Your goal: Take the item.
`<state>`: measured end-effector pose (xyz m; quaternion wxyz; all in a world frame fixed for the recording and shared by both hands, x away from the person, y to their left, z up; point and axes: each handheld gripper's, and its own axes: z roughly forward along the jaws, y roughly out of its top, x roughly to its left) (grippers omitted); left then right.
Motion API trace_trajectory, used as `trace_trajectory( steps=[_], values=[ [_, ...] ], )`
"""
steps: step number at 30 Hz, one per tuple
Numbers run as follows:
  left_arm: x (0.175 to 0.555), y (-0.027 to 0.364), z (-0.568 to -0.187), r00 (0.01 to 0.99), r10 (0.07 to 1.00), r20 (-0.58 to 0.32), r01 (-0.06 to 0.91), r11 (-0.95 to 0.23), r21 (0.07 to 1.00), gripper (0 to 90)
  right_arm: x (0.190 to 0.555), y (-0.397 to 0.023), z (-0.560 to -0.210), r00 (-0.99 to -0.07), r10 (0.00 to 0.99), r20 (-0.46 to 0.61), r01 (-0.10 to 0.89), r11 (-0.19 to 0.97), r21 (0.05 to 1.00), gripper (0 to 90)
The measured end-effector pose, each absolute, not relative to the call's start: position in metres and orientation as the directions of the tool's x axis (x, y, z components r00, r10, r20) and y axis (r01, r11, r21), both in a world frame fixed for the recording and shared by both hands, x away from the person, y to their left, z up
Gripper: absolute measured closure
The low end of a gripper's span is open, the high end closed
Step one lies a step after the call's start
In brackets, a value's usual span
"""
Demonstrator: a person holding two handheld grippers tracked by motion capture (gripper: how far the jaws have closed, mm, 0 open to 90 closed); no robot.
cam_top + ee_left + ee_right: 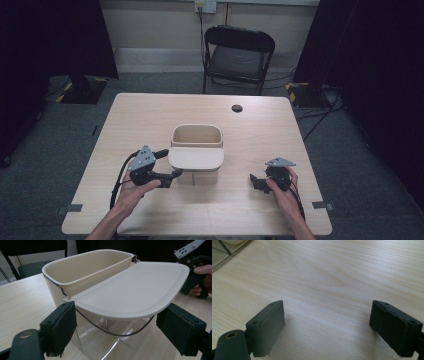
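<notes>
Cream plastic bin with clear base (pixel 196 145) at table (pixel 150 115) centre, its flat cream lid (pixel 130 290) swung toward 6 o'clock. Left gripper (pixel 115 332) jaws wide, lid edge between them, untouched. Right gripper (pixel 327 327) at 4 o'clock, wide, empty.

The lid (pixel 132 290) hides the clear container's (pixel 105 340) near compartment from above.

From above your side, the high view is looking forward and down over the whole pale wooden surface (pixel 150 115). Your left claw's (pixel 113 322) camera is sitting very close to the cream plastic bin with its half-open flat lid (pixel 130 290), also seen from above. Your right claw's (pixel 327 325) camera is pointing low across bare wood, catching the bin's corner.
</notes>
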<state>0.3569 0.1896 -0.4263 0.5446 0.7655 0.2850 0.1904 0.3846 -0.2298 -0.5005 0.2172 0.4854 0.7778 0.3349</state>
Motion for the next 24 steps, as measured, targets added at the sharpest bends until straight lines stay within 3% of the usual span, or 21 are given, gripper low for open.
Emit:
trace_trajectory(
  steps=[24],
  values=[
    [0.3603,0.1885,-0.4215,0.769,0.639,-0.031,0.224,-0.223,0.949,16.1,0.3846,-0.2298,-0.5005,-0.434,0.901,-0.013,0.61,0.305,0.732,12.3]
  ],
)
